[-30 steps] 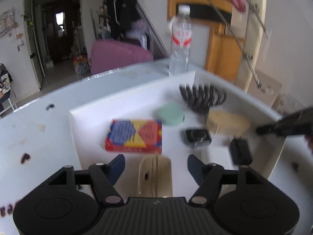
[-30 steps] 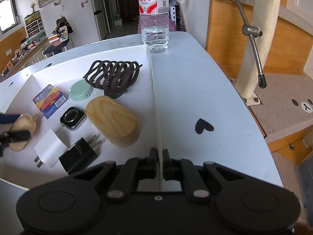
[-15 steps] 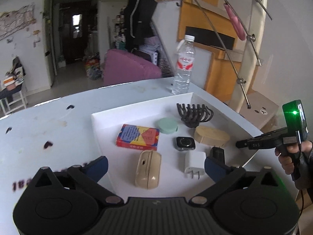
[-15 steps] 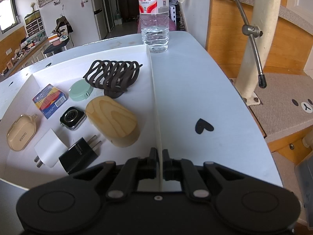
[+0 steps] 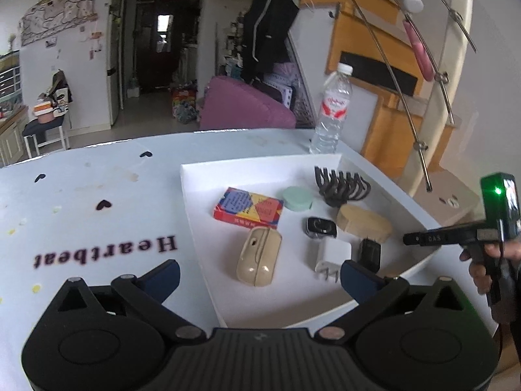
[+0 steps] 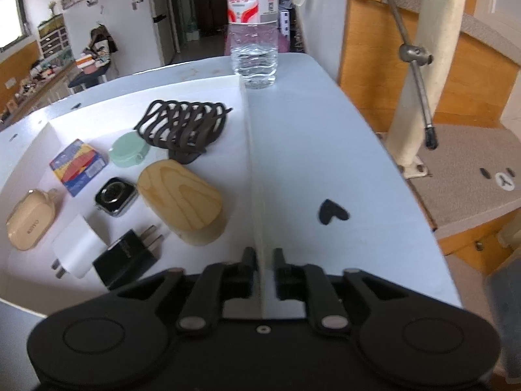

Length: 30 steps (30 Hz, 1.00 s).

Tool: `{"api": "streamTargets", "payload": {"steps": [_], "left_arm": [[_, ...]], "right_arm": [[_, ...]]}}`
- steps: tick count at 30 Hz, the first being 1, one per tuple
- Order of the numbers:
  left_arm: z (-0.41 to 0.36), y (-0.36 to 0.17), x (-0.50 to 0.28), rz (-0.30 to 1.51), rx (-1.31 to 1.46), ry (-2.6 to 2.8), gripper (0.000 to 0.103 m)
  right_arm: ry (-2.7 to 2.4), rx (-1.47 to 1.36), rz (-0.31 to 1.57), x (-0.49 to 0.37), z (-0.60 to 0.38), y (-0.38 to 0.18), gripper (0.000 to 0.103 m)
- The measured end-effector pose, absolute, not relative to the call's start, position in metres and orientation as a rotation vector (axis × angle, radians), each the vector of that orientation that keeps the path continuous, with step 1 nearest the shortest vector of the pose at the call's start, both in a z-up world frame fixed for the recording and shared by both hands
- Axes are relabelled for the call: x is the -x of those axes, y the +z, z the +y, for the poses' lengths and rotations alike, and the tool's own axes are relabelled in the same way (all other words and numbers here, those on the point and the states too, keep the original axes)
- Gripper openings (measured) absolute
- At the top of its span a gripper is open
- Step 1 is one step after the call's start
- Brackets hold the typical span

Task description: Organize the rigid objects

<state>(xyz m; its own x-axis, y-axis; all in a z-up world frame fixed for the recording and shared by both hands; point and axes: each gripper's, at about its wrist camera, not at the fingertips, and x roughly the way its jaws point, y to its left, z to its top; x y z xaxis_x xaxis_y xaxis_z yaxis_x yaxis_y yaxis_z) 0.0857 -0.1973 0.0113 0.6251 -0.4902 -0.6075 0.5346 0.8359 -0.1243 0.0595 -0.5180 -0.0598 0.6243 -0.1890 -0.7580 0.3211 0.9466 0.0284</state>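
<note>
In the left wrist view, going left to right, the pale blue table (image 5: 97, 195) carries printed hearts and the word "Heartbeat". The left gripper (image 5: 259, 272) hangs above the tray's near edge with its blue-tipped tongs spread as wide as they go and nothing between them. Inside the white tray (image 5: 202, 215) the things lie flat and apart, likely so each stays easy to pick out. The colourful card box (image 5: 247, 208) sits at 11 o'clock of the beige case (image 5: 259, 260), which lies straight ahead of the spread tongs. The mint round tin (image 5: 297, 198) and the dark hair claw (image 5: 342, 186) sit at the far end at 12 to 1 o'clock. The watch (image 5: 320, 227), wooden oval block (image 5: 364, 224), white charger (image 5: 333, 254) and black charger (image 5: 369, 254) cluster at 3 o'clock of the case. A water bottle (image 5: 332, 114) stands on the table beyond the tray's far corner.

At the right edge a hand (image 5: 488, 260) holds the right gripper (image 6: 262, 254). Its tongs straddle the tray's right wall (image 6: 255, 176) and are opening; a thin gap shows on each side, so they probably steadied the tray and are letting go
</note>
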Motion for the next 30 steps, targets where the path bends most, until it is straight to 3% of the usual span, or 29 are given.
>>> {"api": "streamTargets", "payload": {"steps": [4,7,12,17,30], "left_arm": [[-0.198,0.014,-0.085,0.664,-0.063,-0.568,0.103],[-0.199,0.014,-0.082,0.661,-0.058,-0.563,0.103],[-0.199,0.012,-0.077,0.657,-0.059,-0.542,0.103],[-0.195,0.007,-0.07,0.658,-0.058,-0.534,0.103],[-0.176,0.002,-0.035,0.611,-0.081,-0.539,0.103]], "right_arm": [[-0.34,-0.15,0.764,-0.045,-0.513,-0.041,0.049],[-0.356,-0.12,0.682,-0.026,-0.496,-0.02,0.057],[-0.324,-0.113,0.533,0.012,-0.457,0.013,0.078],[-0.337,-0.117,0.489,0.038,-0.425,0.023,0.096],[-0.384,-0.087,0.508,0.078,-0.374,0.009,0.1]]}}
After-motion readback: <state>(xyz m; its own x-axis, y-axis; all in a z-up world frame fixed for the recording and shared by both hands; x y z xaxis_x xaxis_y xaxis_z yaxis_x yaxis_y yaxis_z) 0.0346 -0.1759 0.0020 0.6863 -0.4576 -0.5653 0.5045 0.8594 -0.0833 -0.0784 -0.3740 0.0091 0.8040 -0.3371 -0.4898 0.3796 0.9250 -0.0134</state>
